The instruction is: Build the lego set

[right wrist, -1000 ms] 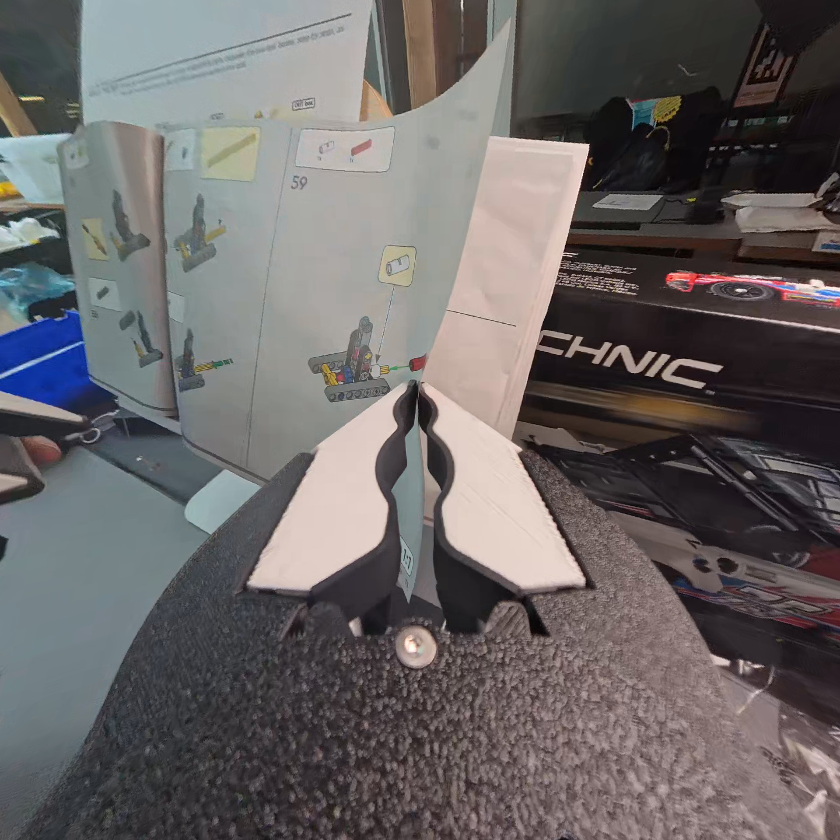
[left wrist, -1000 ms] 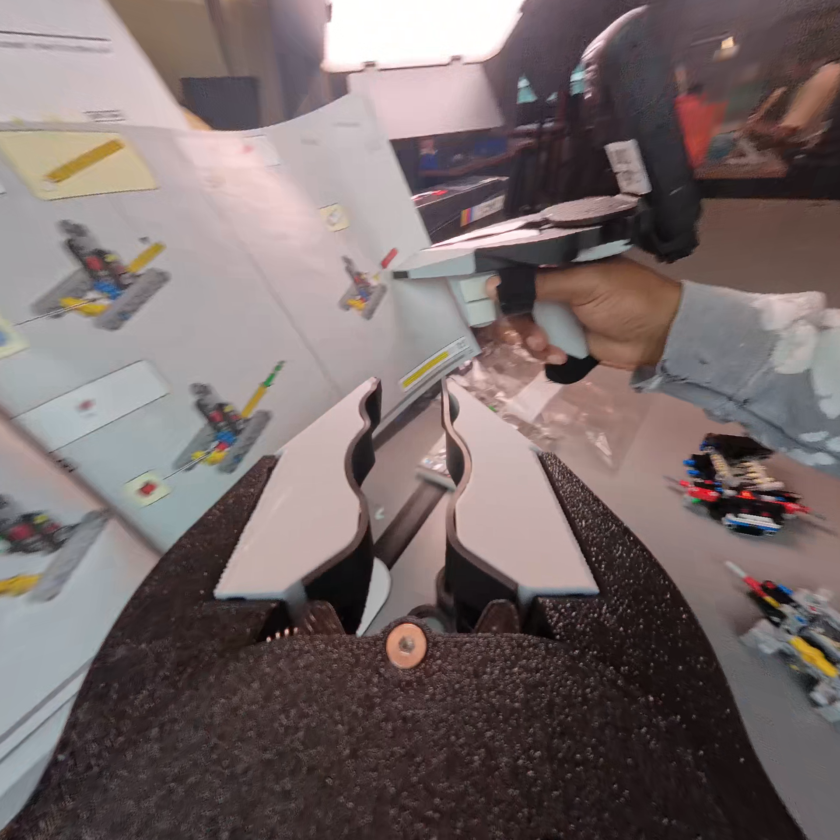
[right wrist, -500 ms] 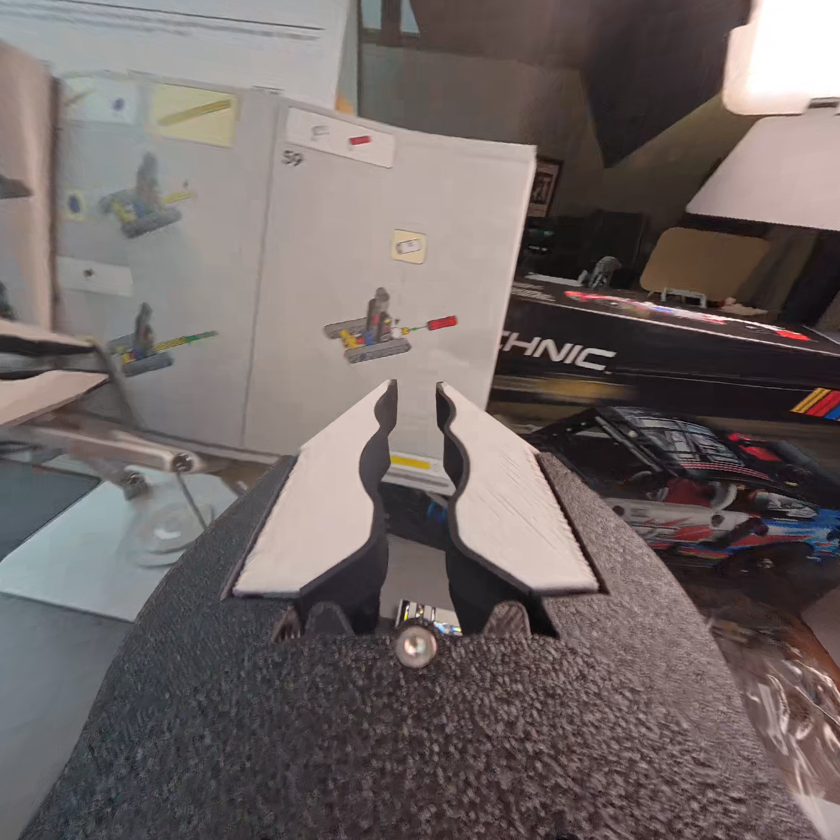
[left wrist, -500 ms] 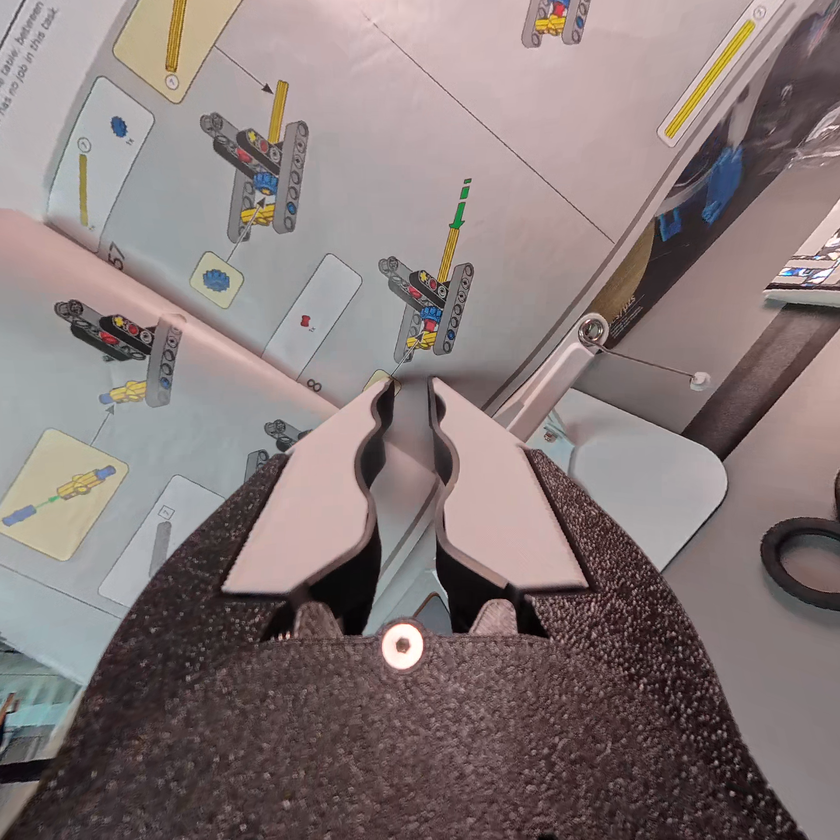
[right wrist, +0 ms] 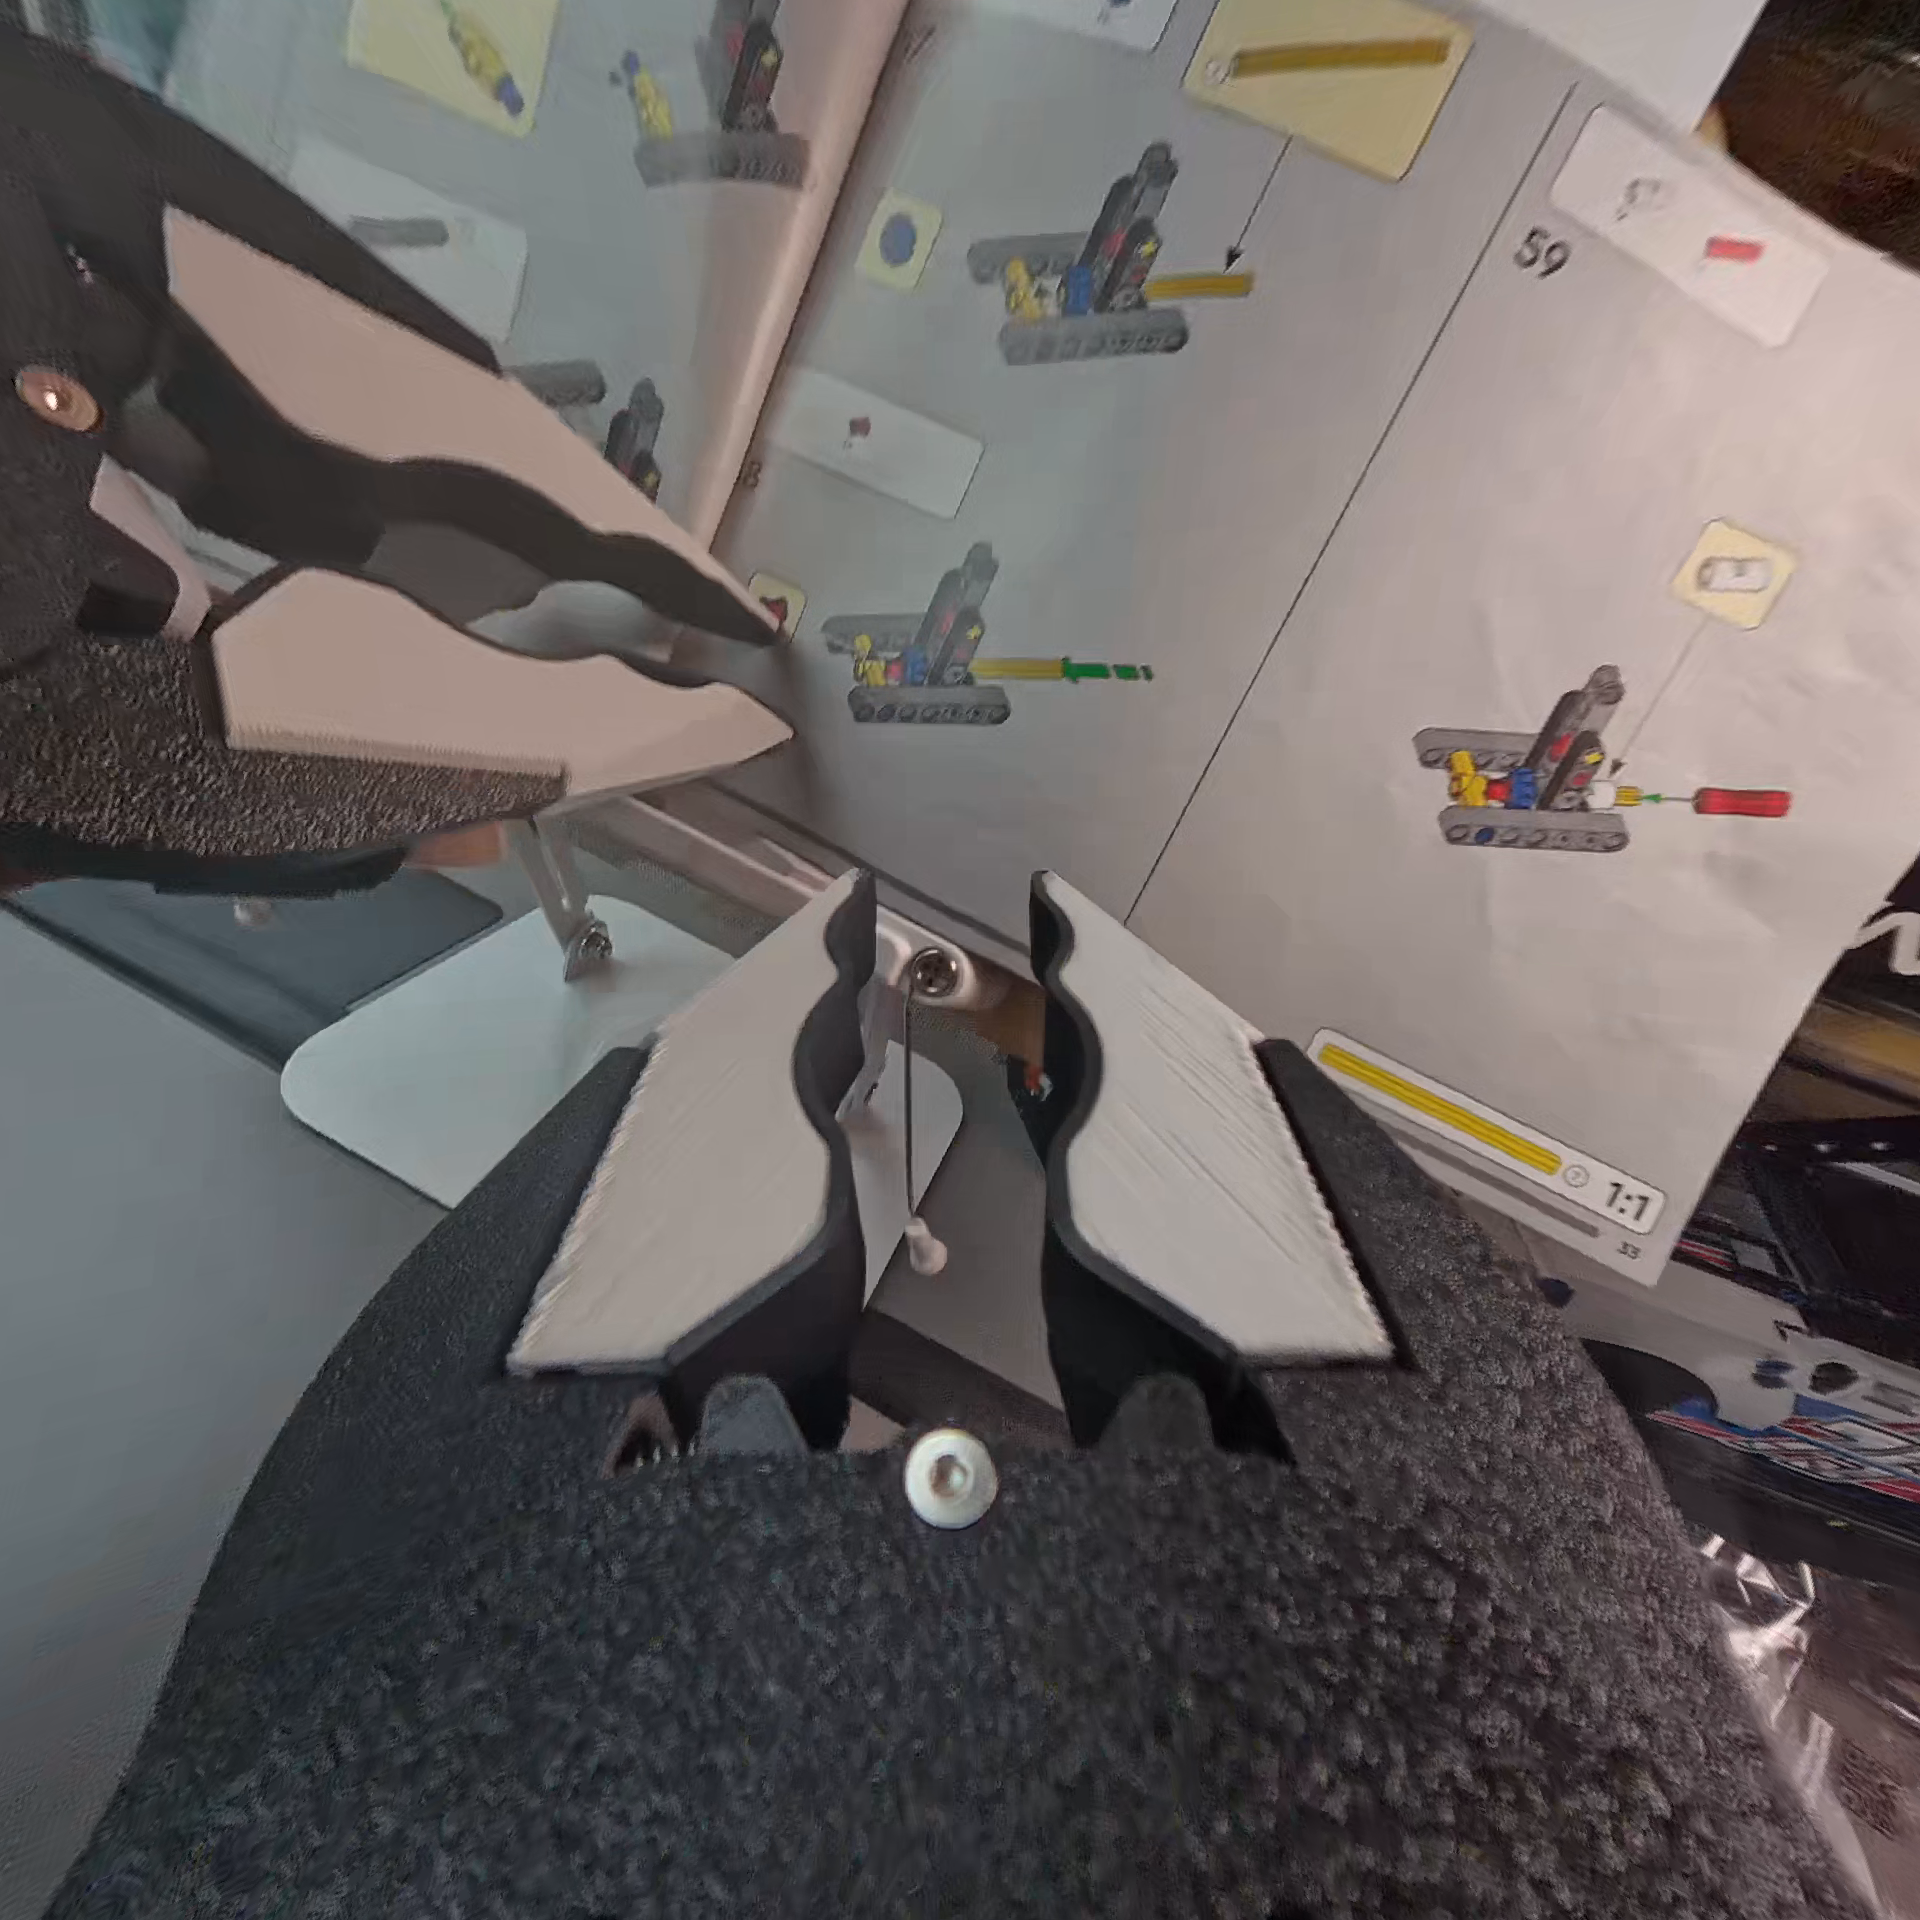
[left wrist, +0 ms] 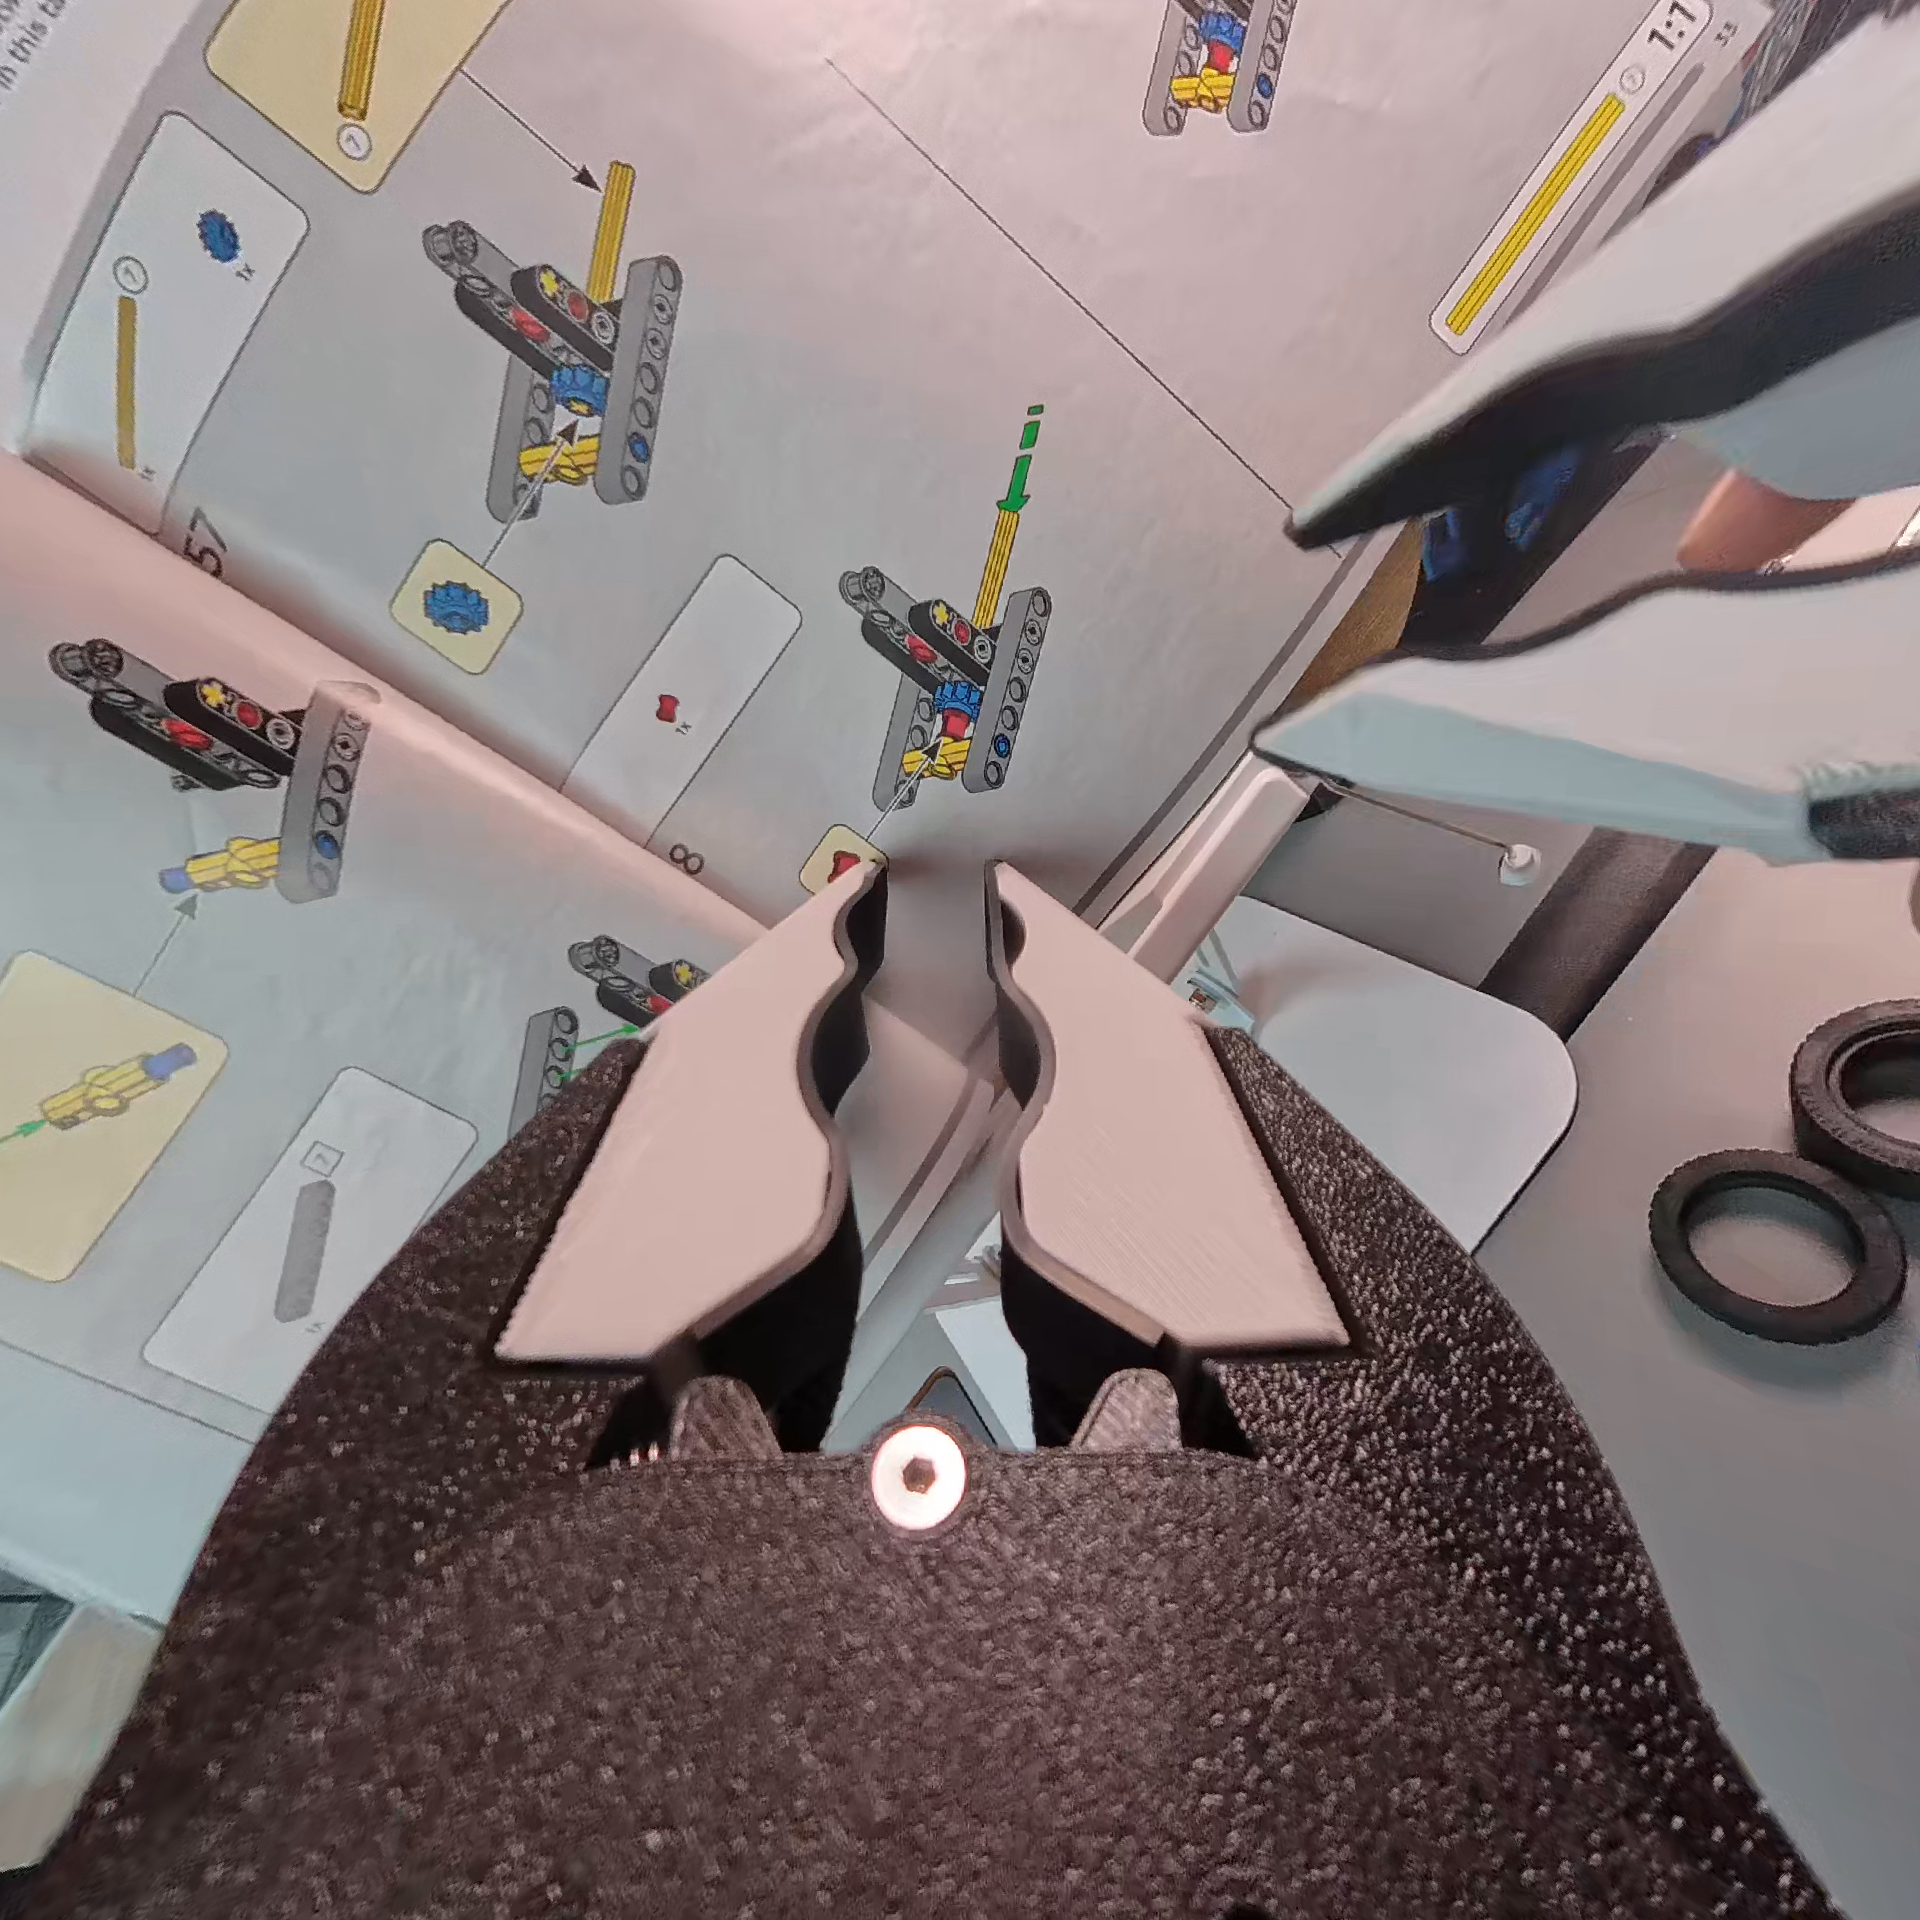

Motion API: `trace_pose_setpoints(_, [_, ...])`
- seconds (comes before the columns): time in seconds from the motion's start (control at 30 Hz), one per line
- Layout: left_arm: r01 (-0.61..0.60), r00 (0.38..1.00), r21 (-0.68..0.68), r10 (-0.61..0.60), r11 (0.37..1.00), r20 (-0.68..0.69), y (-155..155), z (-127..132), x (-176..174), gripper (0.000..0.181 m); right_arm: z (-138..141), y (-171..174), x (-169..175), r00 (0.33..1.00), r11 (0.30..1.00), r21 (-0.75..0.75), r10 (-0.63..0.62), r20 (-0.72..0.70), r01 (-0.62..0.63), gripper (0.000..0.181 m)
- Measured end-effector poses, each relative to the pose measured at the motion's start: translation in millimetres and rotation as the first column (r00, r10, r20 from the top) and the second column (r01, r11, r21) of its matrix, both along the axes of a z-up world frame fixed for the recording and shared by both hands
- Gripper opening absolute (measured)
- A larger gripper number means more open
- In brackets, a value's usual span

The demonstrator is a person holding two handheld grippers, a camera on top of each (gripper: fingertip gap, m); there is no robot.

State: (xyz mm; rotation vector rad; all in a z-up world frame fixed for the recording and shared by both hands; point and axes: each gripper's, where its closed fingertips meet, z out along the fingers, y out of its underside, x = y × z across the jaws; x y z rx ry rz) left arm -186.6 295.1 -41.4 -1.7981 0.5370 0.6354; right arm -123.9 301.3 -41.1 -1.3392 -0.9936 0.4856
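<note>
The open instruction booklet [left wrist: 831, 312] stands on a stand and fills the left wrist view; it also shows in the right wrist view [right wrist: 1351, 520]. My left gripper [left wrist: 935, 883] is open and empty, with its tips right at the lower part of the right-hand page. It also shows in the right wrist view [right wrist: 774, 675], pointing at that page. My right gripper [right wrist: 951, 883] is open and empty, just in front of the stand's ledge below the page. It enters the left wrist view [left wrist: 1276, 634] from the upper right. No loose Lego parts are in view.
The stand's white base plate [left wrist: 1434, 1091] lies on the grey table, with a thin wire page holder [right wrist: 912, 1122] hanging between my right fingers. Two black tyres [left wrist: 1766, 1262] lie to the right. The Lego box [right wrist: 1818, 1351] and a clear plastic bag [right wrist: 1818, 1714] are at the right. Tip to tip, the grippers are about 7 cm apart.
My right gripper has moved left and closer to the booklet, has opened wider, and now shows in the left wrist view. My left gripper has stayed at the page, slightly closer.
</note>
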Motion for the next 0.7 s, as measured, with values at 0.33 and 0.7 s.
trace_pose_setpoints(0.33, [0.059, 0.974, 0.124, -0.085, 0.991, 0.210, -28, 14, -6, 0.030, 8, 44, -9, 0.990, 0.987, -0.105, -0.127, -0.065, 0.119, 0.039])
trace_pose_setpoints(0.7, [-0.330, 0.672, 0.249, 0.042, 0.910, 0.739, -95, 20, -139, 0.111, 6, 35, -10, 0.987, 0.992, -0.117, -0.067, -0.145, 0.050, 0.052])
